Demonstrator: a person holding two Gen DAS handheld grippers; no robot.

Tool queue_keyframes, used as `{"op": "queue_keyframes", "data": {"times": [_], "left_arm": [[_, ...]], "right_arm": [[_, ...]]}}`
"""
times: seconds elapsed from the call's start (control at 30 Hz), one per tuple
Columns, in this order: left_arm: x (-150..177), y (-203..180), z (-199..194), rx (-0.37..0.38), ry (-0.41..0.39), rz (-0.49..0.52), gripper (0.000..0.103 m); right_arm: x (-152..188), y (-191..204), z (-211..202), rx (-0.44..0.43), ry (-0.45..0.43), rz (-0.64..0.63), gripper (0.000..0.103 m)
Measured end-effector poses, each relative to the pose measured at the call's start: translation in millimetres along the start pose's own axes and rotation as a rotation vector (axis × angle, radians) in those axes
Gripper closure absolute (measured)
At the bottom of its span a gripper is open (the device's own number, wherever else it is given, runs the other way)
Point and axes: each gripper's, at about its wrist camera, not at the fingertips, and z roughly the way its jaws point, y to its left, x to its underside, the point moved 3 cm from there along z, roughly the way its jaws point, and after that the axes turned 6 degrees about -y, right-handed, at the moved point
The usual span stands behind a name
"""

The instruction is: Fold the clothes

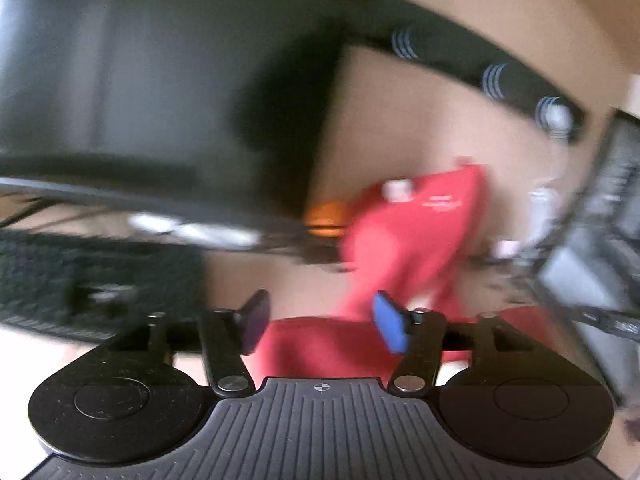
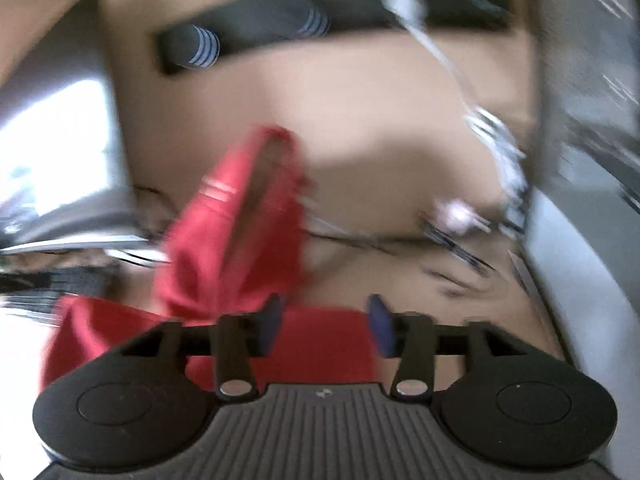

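Both views are heavily smeared by motion blur. In the left wrist view, the left gripper (image 1: 322,322) has its two blue-padded fingers spread apart with nothing pinched between the pads. A crumpled red fabric garment (image 1: 412,236) with small white printing lies on the tan counter (image 1: 384,120) just ahead; part of it sits beneath the gap between the fingers, and a bunched portion rises up and to the right. A large dark monitor-like panel (image 1: 140,80) fills the upper left, a black keyboard (image 1: 80,276) lies at the left, and a black wall bar with striped round pegs (image 1: 460,60) crosses the upper right.

In the right wrist view, the right gripper (image 2: 328,326) is likewise spread, its pads gripping nothing. The same red garment (image 2: 240,232) lies heaped ahead and to the left of it, with cloth also seen under the opening between the fingers.
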Motion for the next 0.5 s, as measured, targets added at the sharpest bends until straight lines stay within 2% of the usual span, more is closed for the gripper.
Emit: {"op": "queue_keyframes", "data": {"times": [0.07,0.1,0.2,0.27,0.33,0.37,0.43,0.5], "left_arm": [[10,-22,15,0.088,0.039,0.028,0.028],[17,-30,24,0.104,0.063,0.054,0.027],[43,-38,58,0.081,0.154,0.094,0.027],[52,-29,72,0.061,0.19,0.051,0.026],[56,-20,80,0.067,0.206,0.007,0.026],[58,-15,84,0.069,0.213,-0.015,0.026],[60,-16,88,0.084,0.216,0.004,0.024],[63,-19,92,0.096,0.218,0.027,0.016]], "right_arm": [[3,22,10,-0.083,0.0,-0.03,0.035],[9,29,18,-0.105,0.017,-0.043,0.033],[36,38,47,-0.137,0.09,-0.072,0.024],[57,33,64,-0.108,0.143,-0.09,0.023],[68,32,67,-0.123,0.134,-0.116,0.022],[72,33,67,-0.133,0.12,-0.134,0.018],[76,36,68,-0.141,0.107,-0.168,0.014],[78,40,69,-0.136,0.103,-0.19,0.013]]}}
